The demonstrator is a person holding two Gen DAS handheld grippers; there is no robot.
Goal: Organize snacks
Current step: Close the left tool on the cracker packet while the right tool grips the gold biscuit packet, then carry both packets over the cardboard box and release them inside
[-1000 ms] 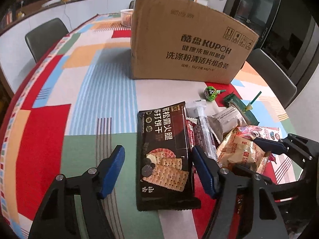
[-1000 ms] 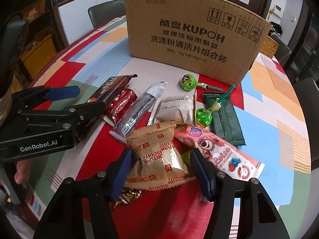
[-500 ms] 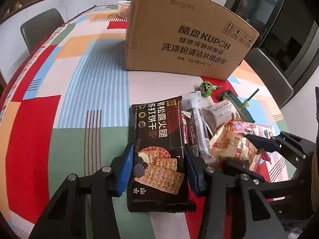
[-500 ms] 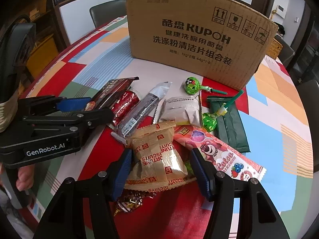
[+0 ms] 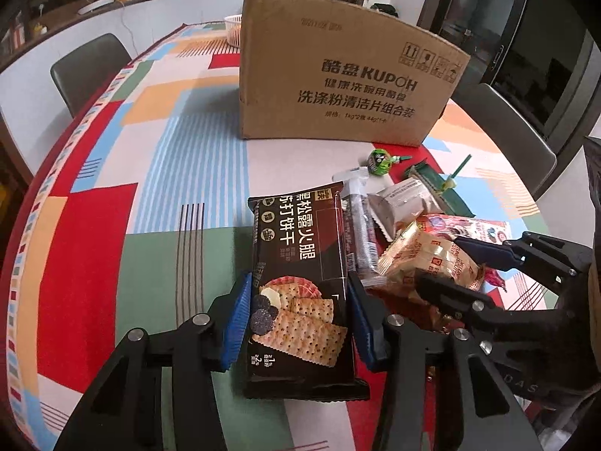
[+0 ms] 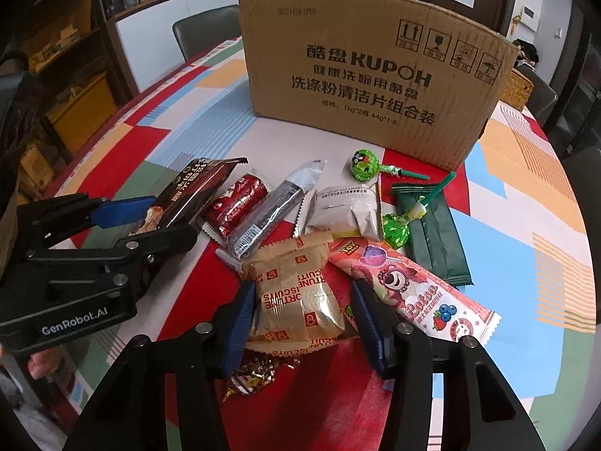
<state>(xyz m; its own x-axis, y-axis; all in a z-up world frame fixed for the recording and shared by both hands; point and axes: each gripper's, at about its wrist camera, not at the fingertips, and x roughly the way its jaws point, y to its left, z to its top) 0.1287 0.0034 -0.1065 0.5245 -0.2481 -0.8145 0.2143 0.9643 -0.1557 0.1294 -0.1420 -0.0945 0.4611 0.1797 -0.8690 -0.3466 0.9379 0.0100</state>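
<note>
Slippage looks like the main risk: the left claw sits narrow around the dark cracker pack at lower centre of the left view, blue pads at its glossy side edges, though I cannot tell if they truly bite. The right claw, also narrow, brackets the gold biscuit packet lying on the red patch of the surface at lower centre. Lifting could drag the overlapping pink candy bag or crush biscuits before either reaches the cardboard box at upper centre
</note>
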